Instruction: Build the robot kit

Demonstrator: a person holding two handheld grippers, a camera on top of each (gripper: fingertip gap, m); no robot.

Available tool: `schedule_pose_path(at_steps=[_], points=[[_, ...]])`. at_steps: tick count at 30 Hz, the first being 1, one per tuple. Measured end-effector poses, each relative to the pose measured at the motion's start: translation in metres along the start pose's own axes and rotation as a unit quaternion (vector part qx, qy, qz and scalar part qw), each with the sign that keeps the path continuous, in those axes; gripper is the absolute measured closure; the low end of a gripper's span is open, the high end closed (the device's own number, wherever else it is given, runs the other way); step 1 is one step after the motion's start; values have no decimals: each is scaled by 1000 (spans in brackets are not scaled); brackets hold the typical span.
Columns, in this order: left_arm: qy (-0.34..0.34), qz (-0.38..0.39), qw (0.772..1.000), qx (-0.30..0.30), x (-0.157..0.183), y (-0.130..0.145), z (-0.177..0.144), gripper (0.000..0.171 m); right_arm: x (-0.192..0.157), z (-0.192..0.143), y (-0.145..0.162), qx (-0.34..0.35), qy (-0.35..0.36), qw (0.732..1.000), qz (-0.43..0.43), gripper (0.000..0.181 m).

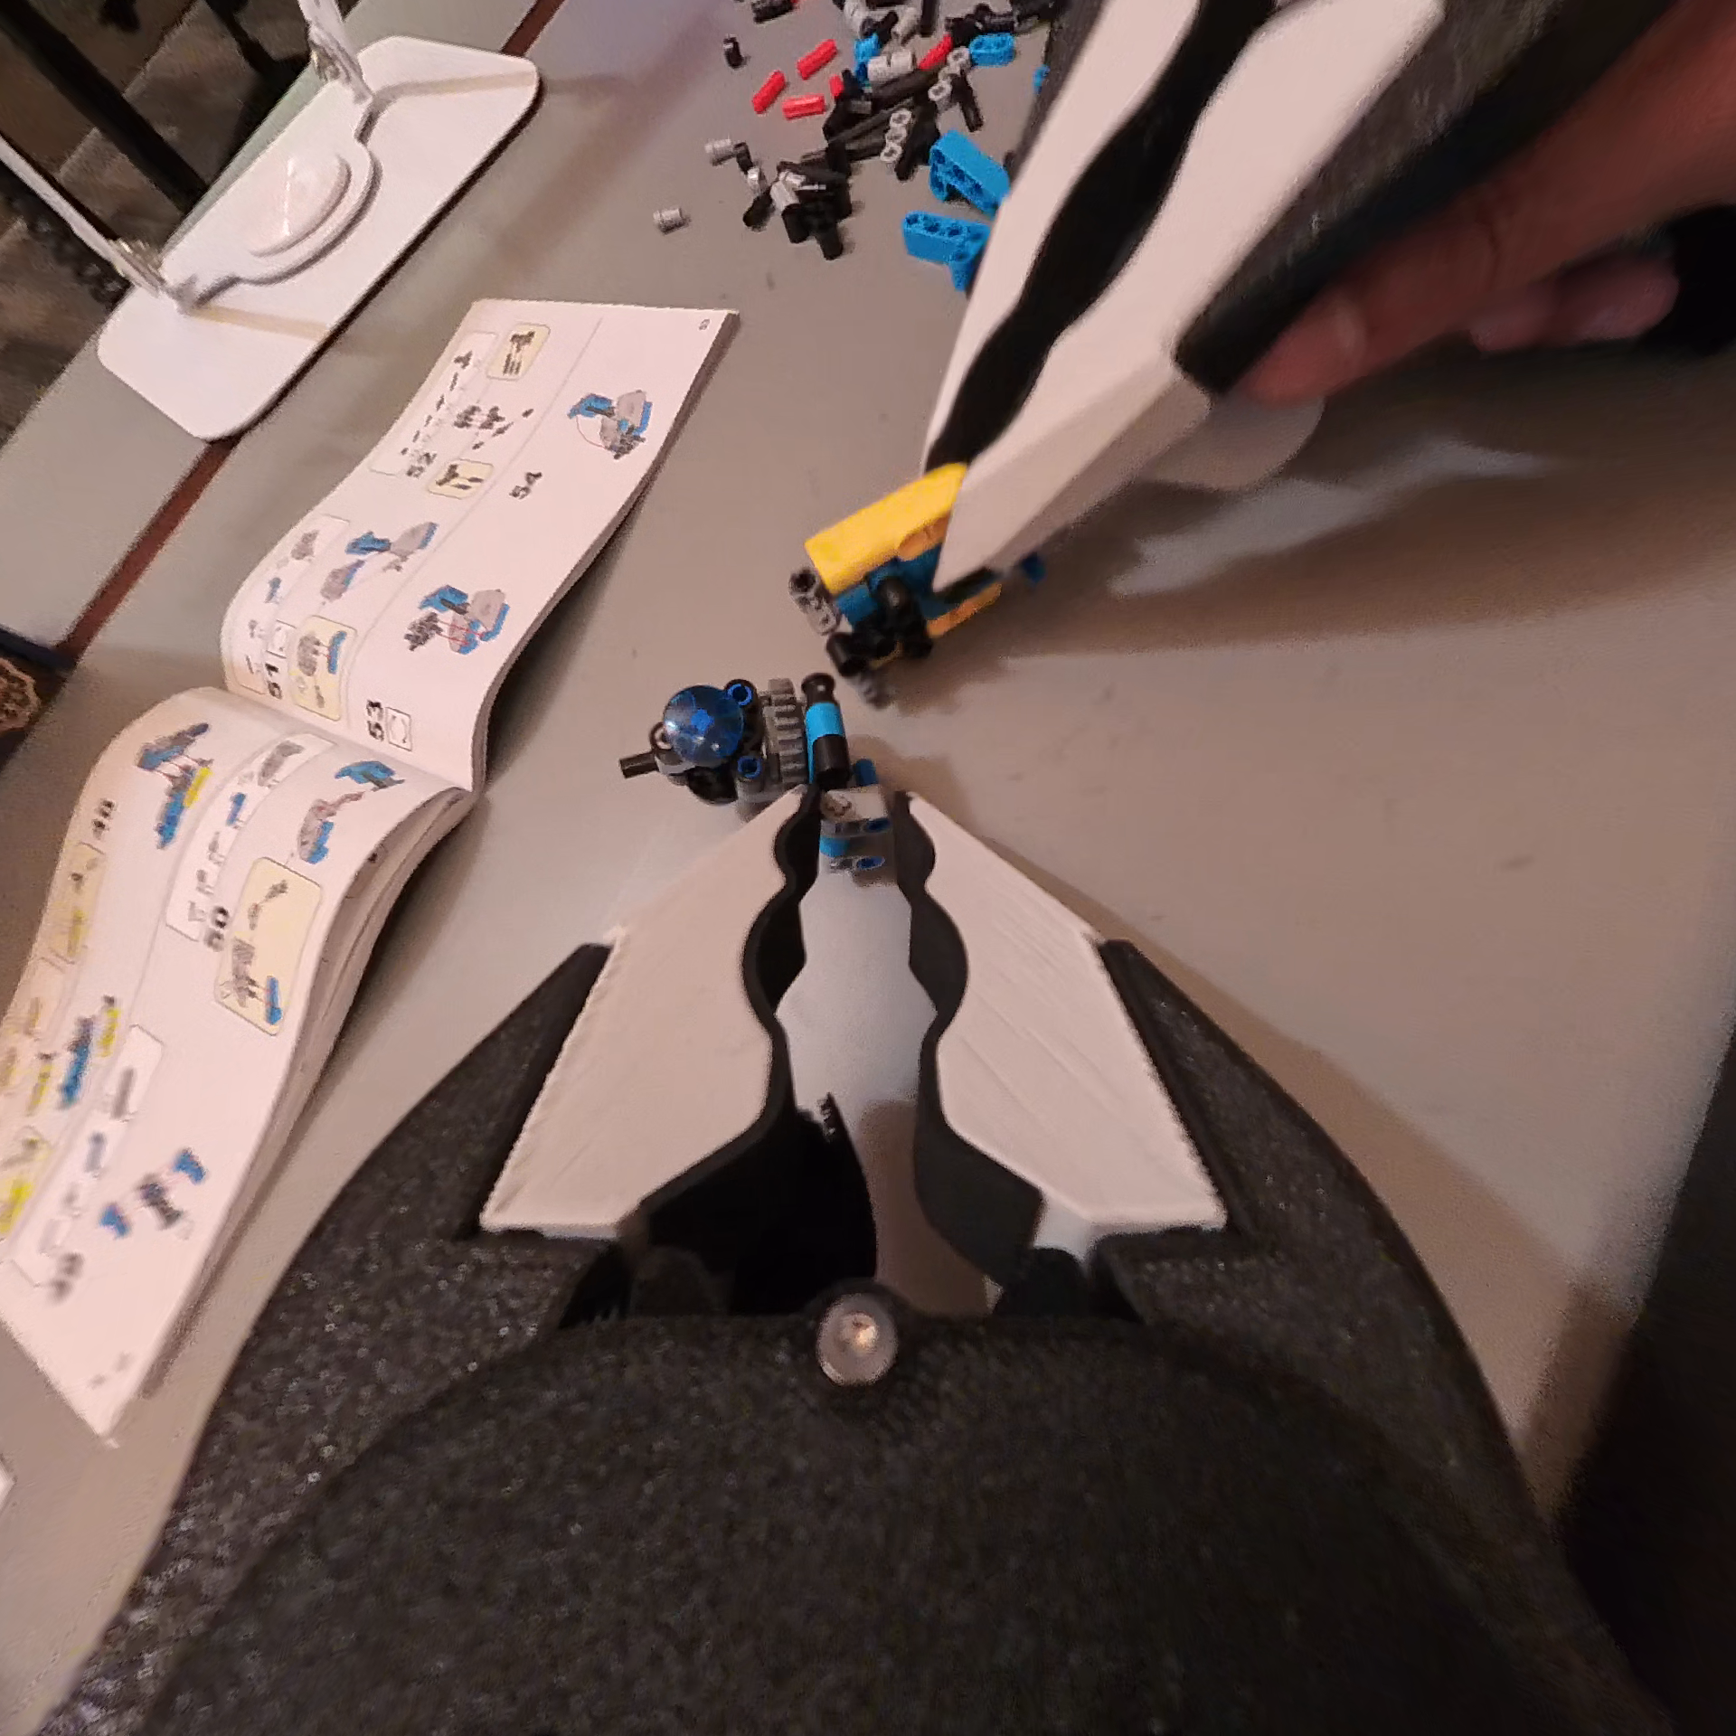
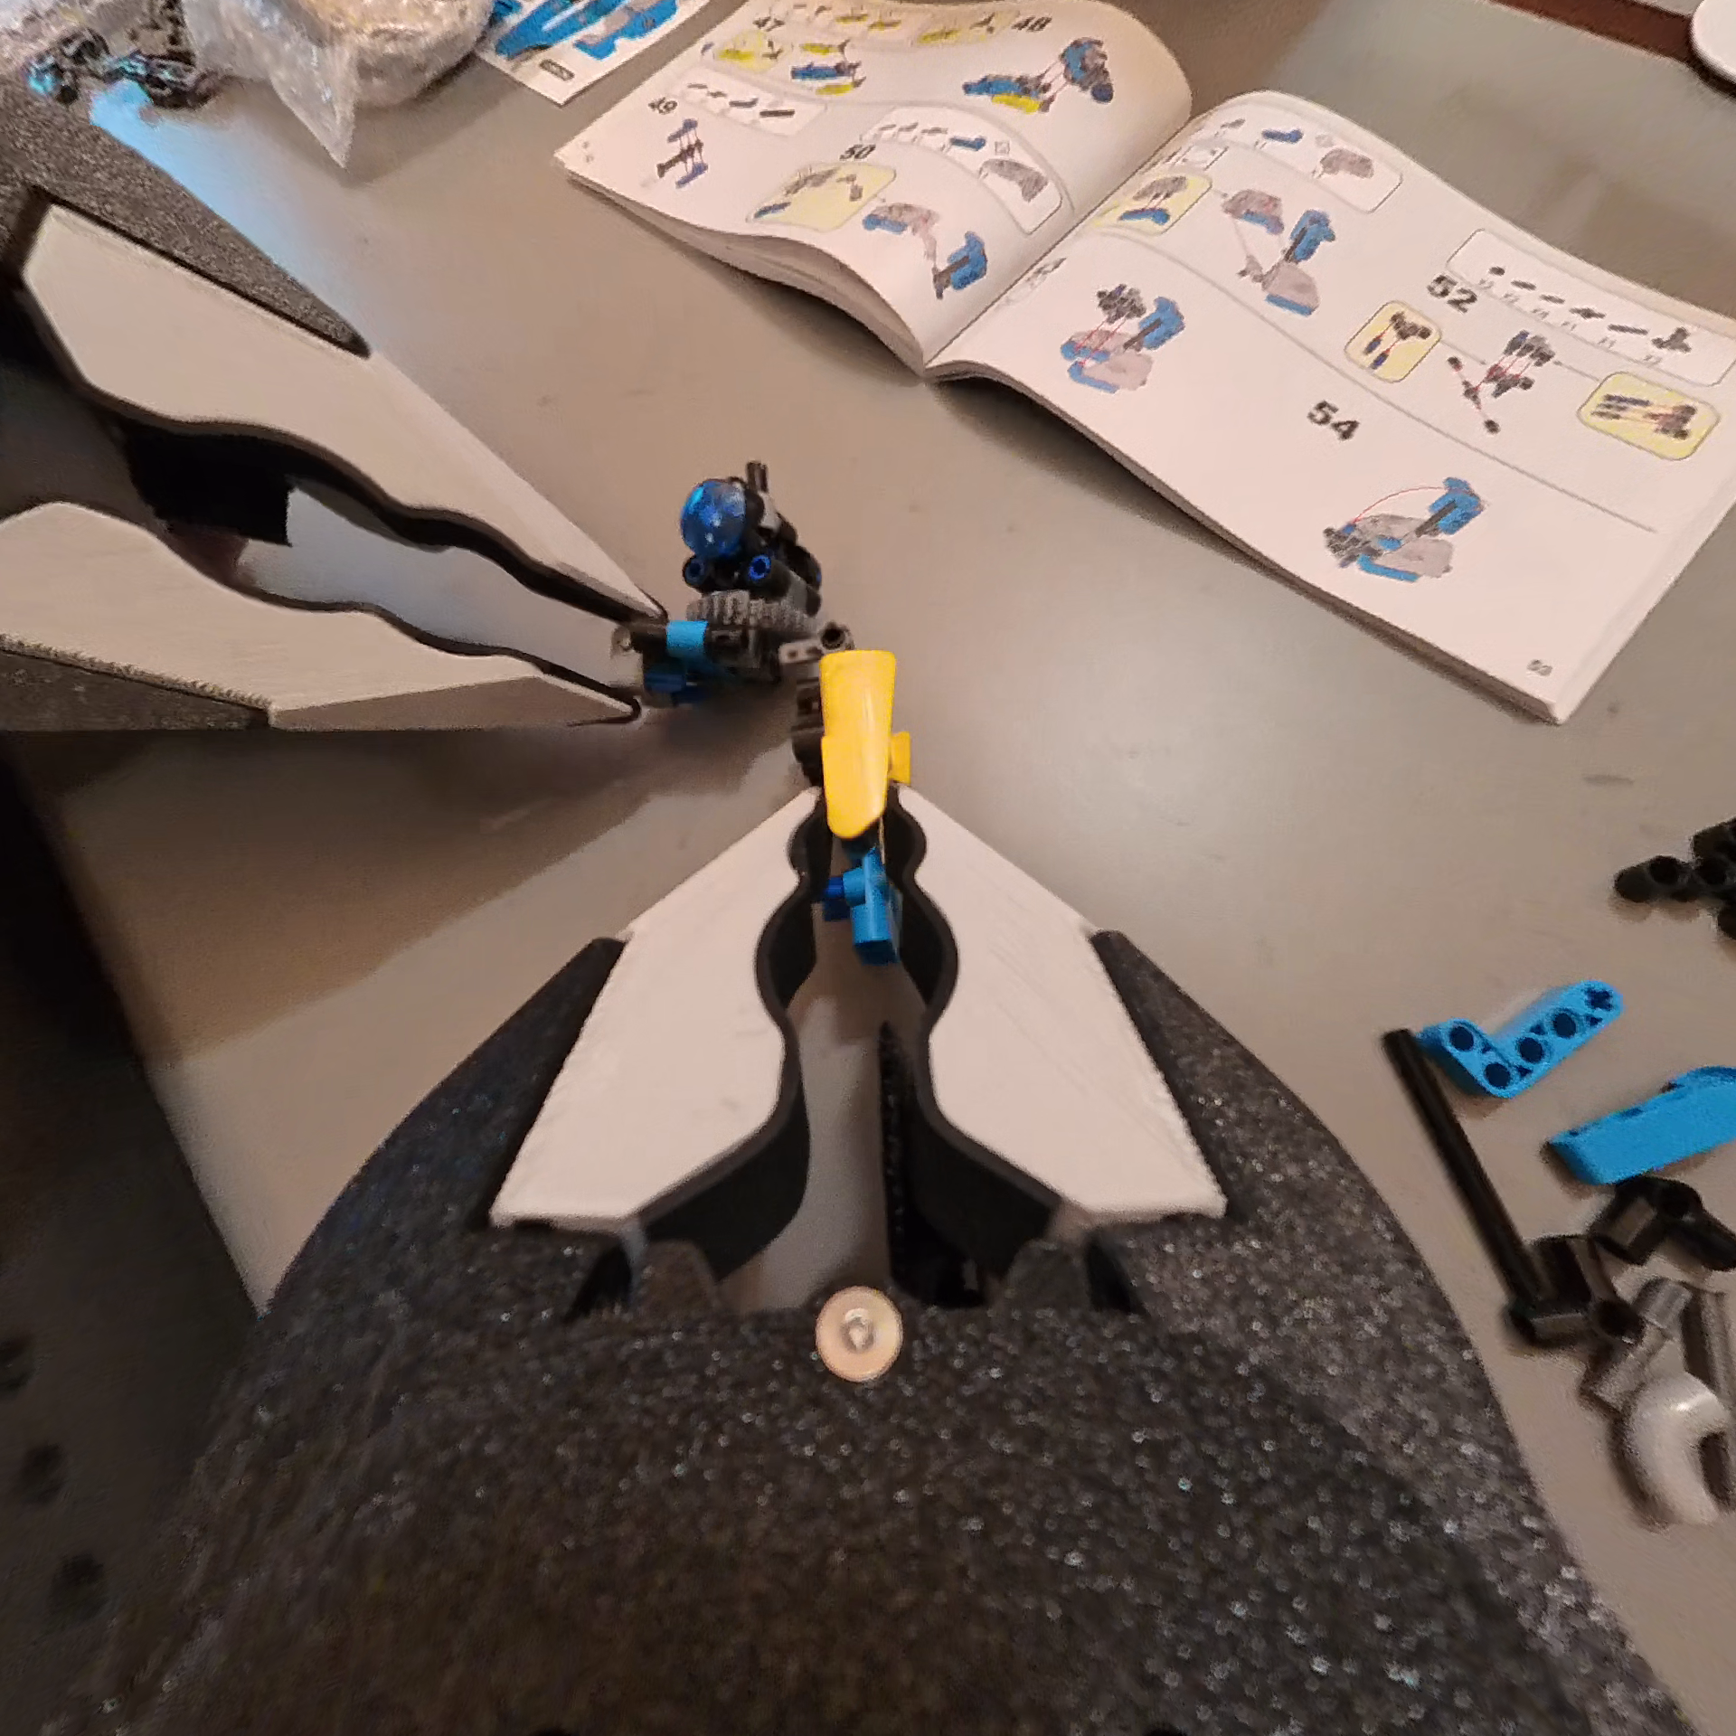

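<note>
The grey tabletop (image 2: 1174,845) carries an open instruction booklet (image 2: 1221,310), lying flat with its pages up where both views take it in, and a scatter of loose blue and black building pieces (image 1: 874,122) off to one side. In the middle the two claws meet nose to nose. The left claw (image 1: 850,808) is closed on a small assembly with a gear and a blue dome (image 1: 742,742), the right claw (image 2: 860,798) on a yellow and blue assembly (image 2: 857,742). Each sticks out past its tips, the free ends just beside each other.
</note>
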State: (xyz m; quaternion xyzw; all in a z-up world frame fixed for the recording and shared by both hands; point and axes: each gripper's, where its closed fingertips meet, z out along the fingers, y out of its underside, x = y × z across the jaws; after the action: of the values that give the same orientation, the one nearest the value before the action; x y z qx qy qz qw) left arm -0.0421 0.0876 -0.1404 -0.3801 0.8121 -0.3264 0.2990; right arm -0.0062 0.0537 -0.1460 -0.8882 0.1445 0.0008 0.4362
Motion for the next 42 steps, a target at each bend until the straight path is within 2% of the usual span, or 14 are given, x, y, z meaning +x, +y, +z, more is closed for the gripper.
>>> schedule_pose_path(at_steps=[3, 8, 16, 22, 24, 26, 29, 42], points=[[39, -75, 996, 14, 4, -4, 1, 156, -7, 3, -3, 9, -5, 1000, 20, 171], [82, -155, 984, 28, 0, -4, 1, 157, -12, 5, -8, 13, -12, 1000, 25, 170], [92, -162, 982, 29, -2, -3, 1, 156, -13, 6, -2, 3, -31, 999, 17, 168], [91, -154, 983, 28, -2, -2, 1, 156, -10, 6, -7, 17, -42, 999, 22, 142], [90, -150, 984, 28, -1, -3, 1, 156, -13, 10, -13, 27, -55, 998, 20, 141], [89, -146, 985, 28, -1, -3, 1, 156, -14, 16, -14, 18, -57, 998, 13, 143], [88, -141, 986, 28, -1, -3, 1, 156, -15, 22, -9, -2, -54, 999, 2, 161], [120, -145, 982, 30, -5, -1, 1, 157, -18, 24, -10, -23, -77, 996, -28, 162]])
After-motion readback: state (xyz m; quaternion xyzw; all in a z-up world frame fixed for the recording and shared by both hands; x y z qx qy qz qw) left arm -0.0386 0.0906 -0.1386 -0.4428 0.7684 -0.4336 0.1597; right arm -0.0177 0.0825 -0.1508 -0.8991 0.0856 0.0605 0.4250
